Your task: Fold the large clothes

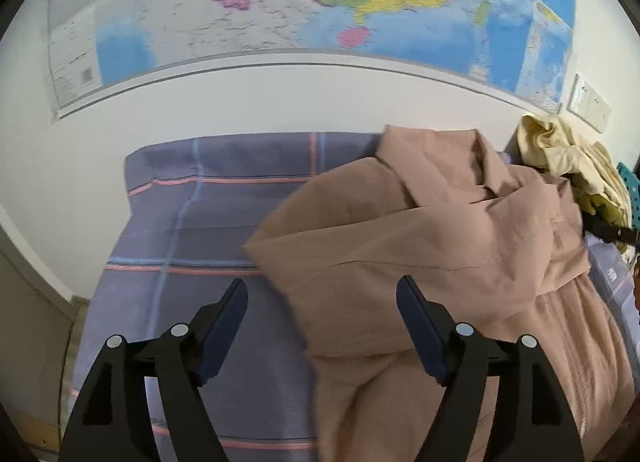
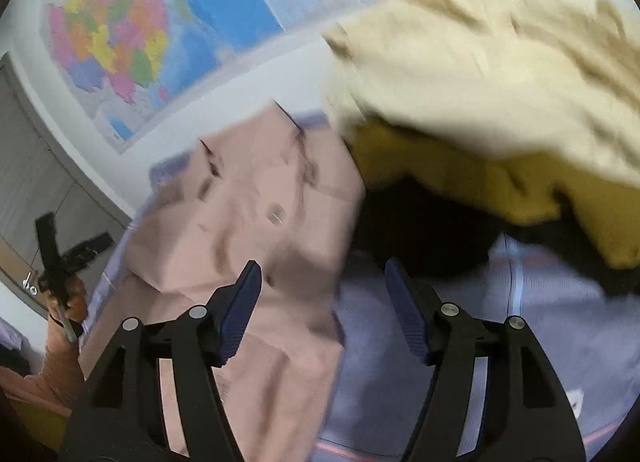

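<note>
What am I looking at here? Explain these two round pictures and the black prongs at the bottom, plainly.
No robot here: a person holds a two-finger gripper in each hand, and a wide-angle camera on each looks out along its fingers. The black prongs with blue pads are those fingers.

One picture is from the left gripper, the other from the right gripper. Both are open and hold nothing.

Below lies a bed with a checked sheet. On it lies a pink-brown garment, partly folded, and beside it a heap of cream and yellow clothes. A map hangs on the wall. In the right picture the person's left hand shows with its gripper.
</note>
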Demonstrator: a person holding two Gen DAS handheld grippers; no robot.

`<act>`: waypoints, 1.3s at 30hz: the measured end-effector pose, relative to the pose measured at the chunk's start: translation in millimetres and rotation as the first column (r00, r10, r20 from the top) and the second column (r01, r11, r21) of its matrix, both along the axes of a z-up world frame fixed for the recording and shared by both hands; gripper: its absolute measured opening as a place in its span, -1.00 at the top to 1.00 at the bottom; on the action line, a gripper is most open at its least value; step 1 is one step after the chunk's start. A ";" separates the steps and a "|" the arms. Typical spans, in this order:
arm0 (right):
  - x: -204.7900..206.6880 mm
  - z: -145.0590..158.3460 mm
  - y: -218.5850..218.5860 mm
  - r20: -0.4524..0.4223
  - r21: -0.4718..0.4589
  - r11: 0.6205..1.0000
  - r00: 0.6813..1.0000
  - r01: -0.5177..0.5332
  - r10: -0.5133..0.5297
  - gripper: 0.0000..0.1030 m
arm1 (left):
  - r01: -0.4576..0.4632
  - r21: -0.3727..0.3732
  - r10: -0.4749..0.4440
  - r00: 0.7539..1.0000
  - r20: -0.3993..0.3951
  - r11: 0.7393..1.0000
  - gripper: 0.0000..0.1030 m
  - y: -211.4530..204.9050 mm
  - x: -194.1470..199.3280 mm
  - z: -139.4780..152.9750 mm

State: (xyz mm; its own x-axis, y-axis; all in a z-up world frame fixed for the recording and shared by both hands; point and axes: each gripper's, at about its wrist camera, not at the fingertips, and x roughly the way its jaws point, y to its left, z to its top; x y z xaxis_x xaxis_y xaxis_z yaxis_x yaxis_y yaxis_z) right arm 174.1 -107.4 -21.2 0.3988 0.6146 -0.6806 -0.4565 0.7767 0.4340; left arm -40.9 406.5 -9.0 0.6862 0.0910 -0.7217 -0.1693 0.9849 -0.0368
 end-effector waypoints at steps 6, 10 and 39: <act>0.9 -40.9 -1.0 -0.121 0.060 0.998 0.992 -0.032 0.039 -0.37 | -0.025 -0.085 0.014 0.992 -0.125 0.996 -0.47 20.8 -1.4 -35.0; -20.9 -41.2 -10.4 -0.109 0.085 0.994 0.991 -0.066 0.075 -0.47 | 0.012 -0.158 -0.034 0.990 -0.139 0.987 -0.47 18.8 -29.5 -47.6; -201.2 32.9 -74.9 0.016 0.357 0.918 0.984 -0.173 0.179 0.95 | 0.174 -0.388 -0.175 0.984 0.033 0.905 0.95 -40.7 -163.1 -8.3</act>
